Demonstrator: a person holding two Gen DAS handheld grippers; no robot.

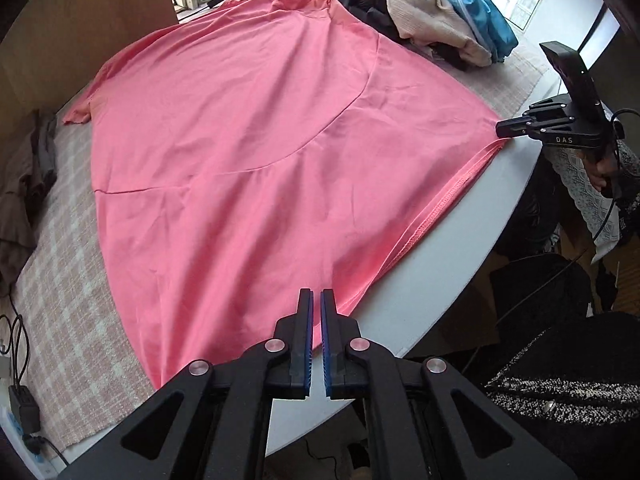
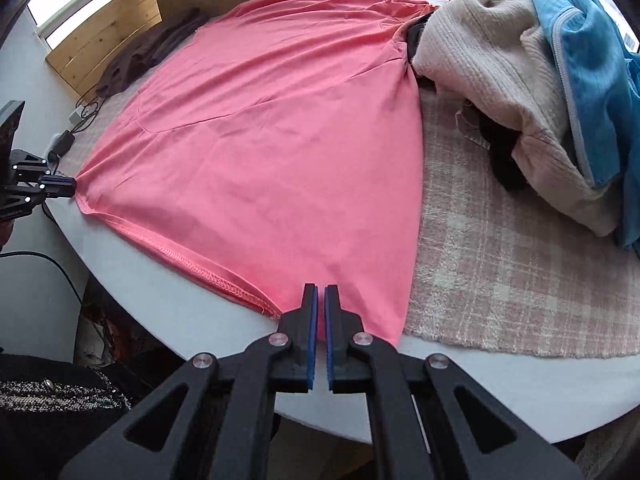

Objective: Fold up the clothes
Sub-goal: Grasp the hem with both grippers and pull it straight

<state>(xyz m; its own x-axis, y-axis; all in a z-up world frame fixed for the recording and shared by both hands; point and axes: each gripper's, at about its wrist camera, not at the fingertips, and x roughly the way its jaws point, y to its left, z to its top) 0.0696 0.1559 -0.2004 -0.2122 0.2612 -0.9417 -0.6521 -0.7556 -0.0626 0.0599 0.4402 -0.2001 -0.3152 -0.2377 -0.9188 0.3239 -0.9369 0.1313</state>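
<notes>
A pink shirt (image 1: 256, 152) lies spread flat on the table, hem toward me; it also shows in the right wrist view (image 2: 272, 140). My left gripper (image 1: 316, 296) is shut on the shirt's near left hem corner. My right gripper (image 2: 321, 292) is shut on the near right hem corner. The right gripper also shows in the left wrist view (image 1: 502, 128) at the hem's far end, and the left gripper shows in the right wrist view (image 2: 72, 188) at the other end. The hem (image 2: 200, 268) is stretched between them along the table's front edge.
A heap of clothes, cream sweater (image 2: 492, 72) and blue garment (image 2: 592, 68), lies at the back right. A dark brown garment (image 1: 24, 196) lies at the left. A checked pink cloth (image 2: 500, 280) covers the white round table (image 1: 448, 248). A power strip with cables (image 1: 20, 400) sits at the left edge.
</notes>
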